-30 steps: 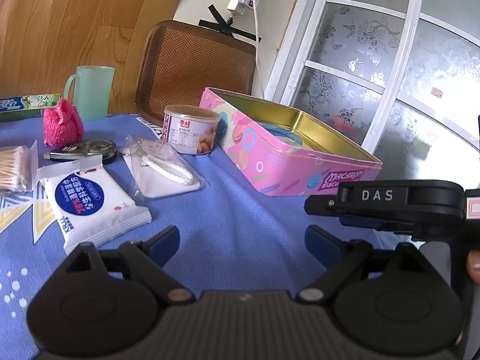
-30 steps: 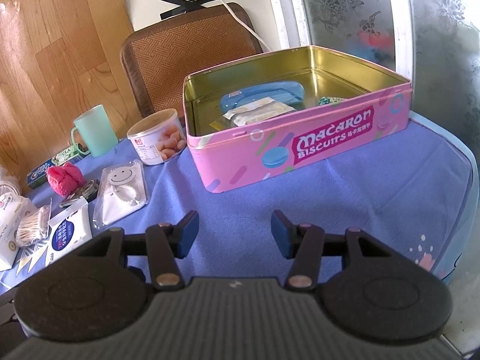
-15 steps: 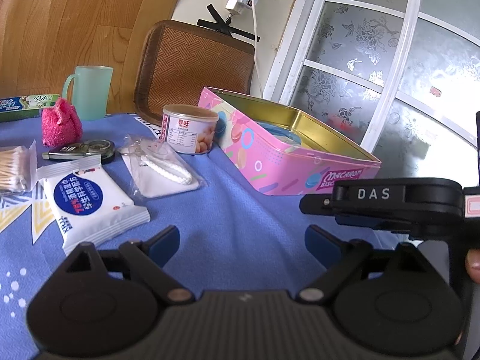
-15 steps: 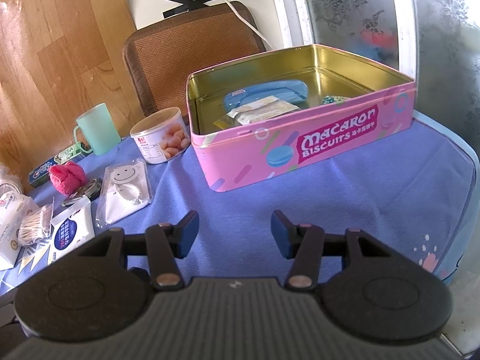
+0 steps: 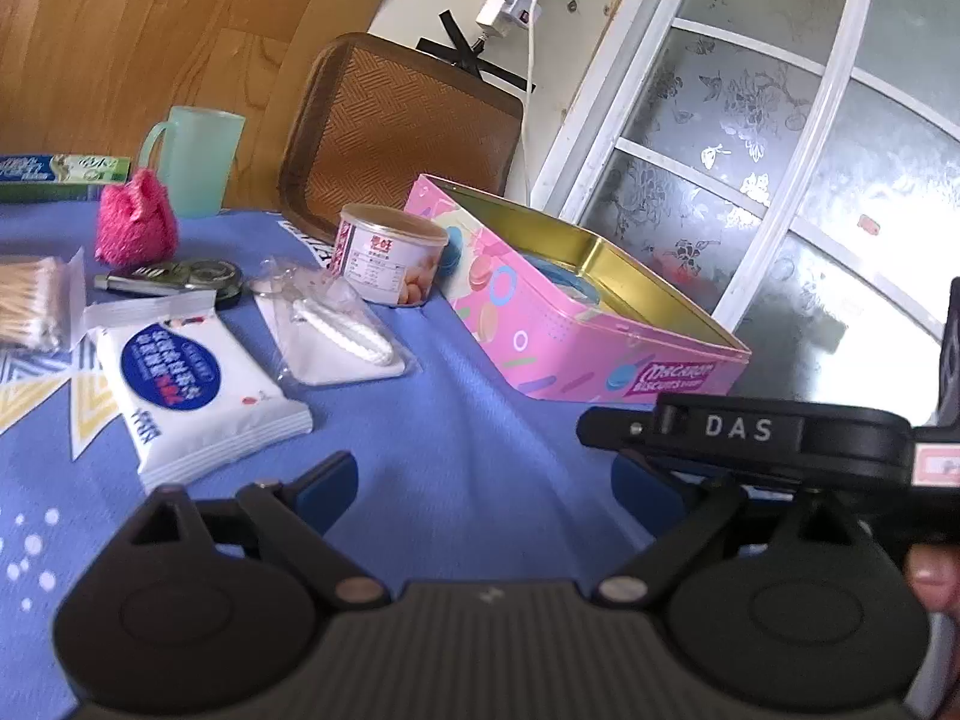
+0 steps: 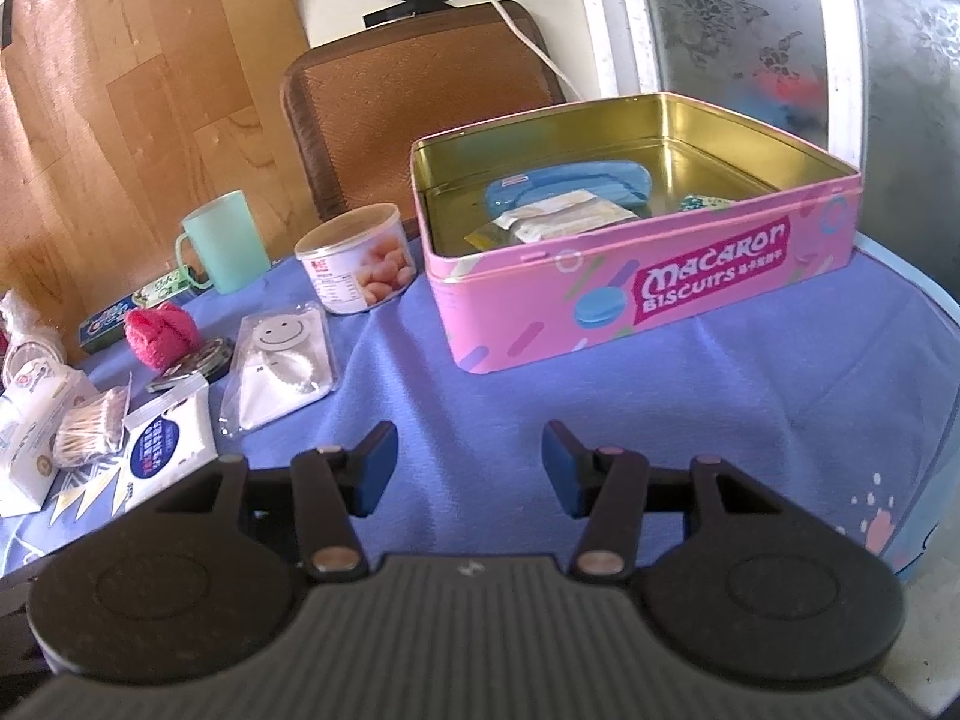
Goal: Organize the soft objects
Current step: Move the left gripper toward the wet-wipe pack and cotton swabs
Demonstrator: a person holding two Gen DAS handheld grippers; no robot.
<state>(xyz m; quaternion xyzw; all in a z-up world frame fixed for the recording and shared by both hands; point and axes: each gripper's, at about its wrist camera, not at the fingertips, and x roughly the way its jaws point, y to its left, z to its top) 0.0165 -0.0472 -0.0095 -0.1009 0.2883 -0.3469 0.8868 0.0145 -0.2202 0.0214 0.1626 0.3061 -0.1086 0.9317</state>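
Observation:
A pink biscuit tin (image 6: 630, 300) stands open on the blue cloth, with a blue case (image 6: 570, 192) and flat packets (image 6: 564, 219) inside. My right gripper (image 6: 468, 468) hovers open in front of it, with nothing between its fingers. My left gripper (image 5: 480, 480) is open wide and bare over the cloth, left of the tin (image 5: 570, 348). Soft items lie to the left: a white wet-wipe pack (image 5: 192, 384), a pink fluffy ball (image 5: 135, 222) and a clear bag holding a white pad (image 5: 336, 330).
A snack can (image 5: 390, 264), a green mug (image 5: 201, 159), a toothpaste box (image 5: 60, 171), a bag of cotton swabs (image 5: 30, 306) and a dark metal tool (image 5: 180, 279) crowd the left. A black housing marked DAS (image 5: 738, 429) crosses the left view. The table edge (image 6: 936, 420) curves at right.
The left wrist view has rolled slightly. Both grippers keep the same opening, and nothing on the table has moved.

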